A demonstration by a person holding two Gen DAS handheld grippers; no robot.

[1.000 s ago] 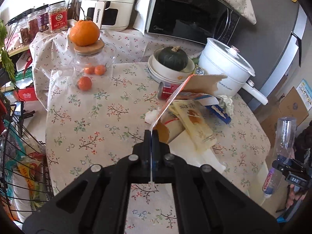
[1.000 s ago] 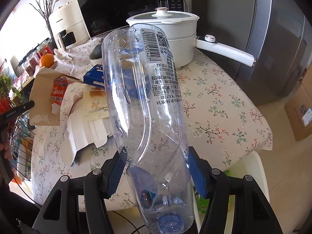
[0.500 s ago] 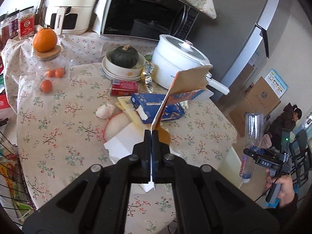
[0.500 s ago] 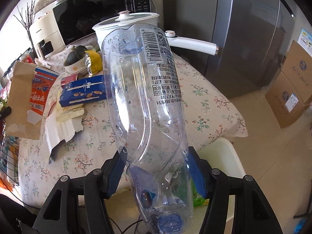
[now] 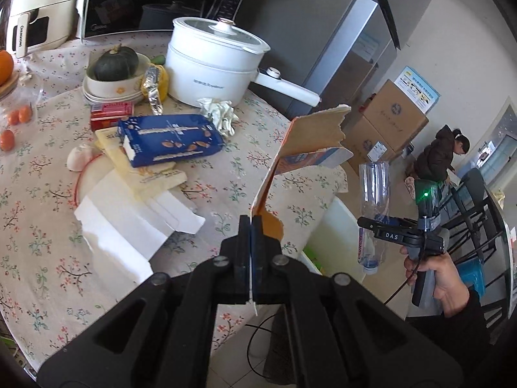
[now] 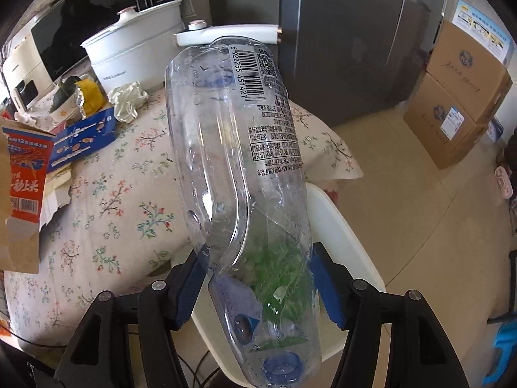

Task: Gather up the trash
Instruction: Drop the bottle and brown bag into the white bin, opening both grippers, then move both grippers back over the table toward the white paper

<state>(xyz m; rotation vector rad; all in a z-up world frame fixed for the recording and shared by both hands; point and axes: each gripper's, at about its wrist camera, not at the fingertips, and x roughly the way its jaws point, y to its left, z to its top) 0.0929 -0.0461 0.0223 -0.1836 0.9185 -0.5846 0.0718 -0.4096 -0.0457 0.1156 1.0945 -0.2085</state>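
The white bin (image 6: 349,245) stands on the floor just beside the table (image 6: 122,200), filling the lower centre of the right wrist view; its open mouth is the widest target here and green scraps already lie inside. The table edge with its hanging floral cloth runs along the bin's left side, and open tiled floor lies to the right, so there seems ample room to come in from that side.

The clear plastic bottle (image 6: 239,148) fills the middle of the right wrist view, cap end downward over the bin. It looks empty, light and already dented, so it should flex under pressure; the right gripper (image 6: 258,281) clamps it low on the body with the blue pads pressed against both sides. In the left wrist view the same bottle shows at centre right, hanging beside the table corner.

The torn cardboard carton piece (image 5: 307,145) rises through the centre of the left wrist view, thin, stiff and light. The left gripper (image 5: 251,242) has its fingers closed nearly flat on the lower edge. It stands over the table edge, near the bin.

Still on the table, in the left half of that view: a blue box (image 5: 171,139), white paper (image 5: 129,226) and a crumpled tissue (image 5: 218,114).
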